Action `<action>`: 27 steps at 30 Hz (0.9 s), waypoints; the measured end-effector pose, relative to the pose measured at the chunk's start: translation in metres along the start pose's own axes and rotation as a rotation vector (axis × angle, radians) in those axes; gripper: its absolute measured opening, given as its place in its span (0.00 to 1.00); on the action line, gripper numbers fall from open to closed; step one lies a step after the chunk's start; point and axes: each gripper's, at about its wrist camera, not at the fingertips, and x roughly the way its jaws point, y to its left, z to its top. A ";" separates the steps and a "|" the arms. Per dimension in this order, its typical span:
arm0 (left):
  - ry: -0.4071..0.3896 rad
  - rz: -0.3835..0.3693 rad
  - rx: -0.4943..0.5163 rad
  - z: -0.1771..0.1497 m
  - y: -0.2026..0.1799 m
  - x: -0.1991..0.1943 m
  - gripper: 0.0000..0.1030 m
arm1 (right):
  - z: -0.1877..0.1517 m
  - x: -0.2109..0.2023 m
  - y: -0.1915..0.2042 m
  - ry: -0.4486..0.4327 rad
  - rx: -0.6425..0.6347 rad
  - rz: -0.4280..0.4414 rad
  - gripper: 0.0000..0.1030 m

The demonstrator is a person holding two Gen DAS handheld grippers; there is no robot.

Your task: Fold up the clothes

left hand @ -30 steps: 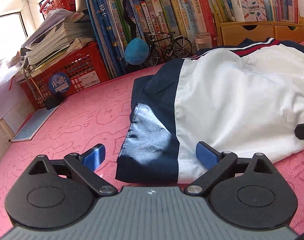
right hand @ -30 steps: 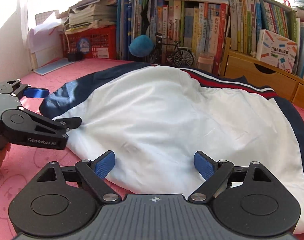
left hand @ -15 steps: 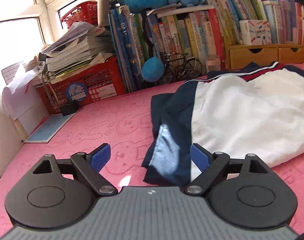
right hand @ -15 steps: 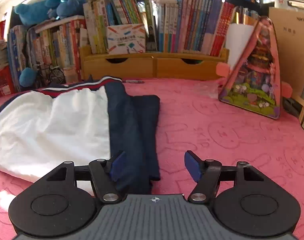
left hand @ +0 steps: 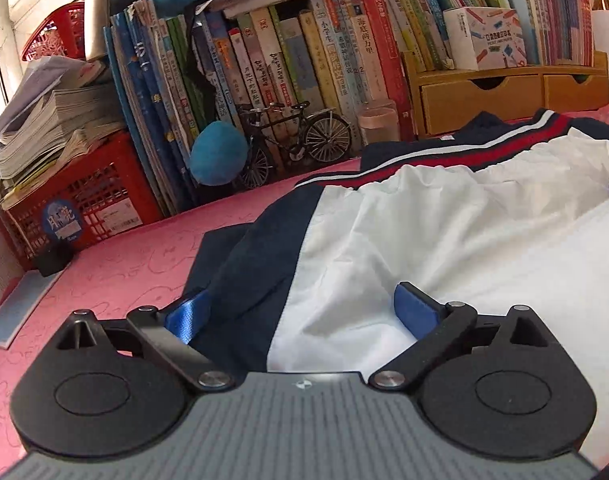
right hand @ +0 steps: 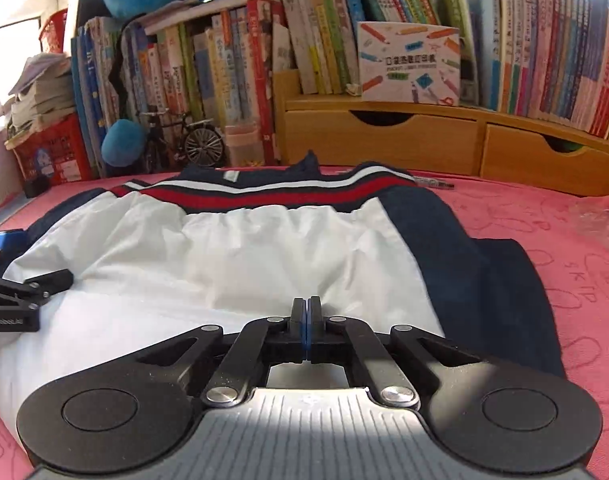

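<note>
Right wrist: pink mat [right hand: 564, 248], bookshelves [right hand: 232, 68].

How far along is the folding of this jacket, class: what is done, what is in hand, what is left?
Done: the jacket lies spread flat on the pink mat, a navy sleeve alongside. In hand: the left gripper, jaws opening, straddles its near corner; the right gripper is shut over the white panel, grip on cloth unclear. Left: the body shows no fold yet.
</note>
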 end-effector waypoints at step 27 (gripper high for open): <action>0.006 -0.123 0.032 0.055 -0.009 0.071 1.00 | 0.055 0.059 -0.028 0.013 0.220 -0.006 0.00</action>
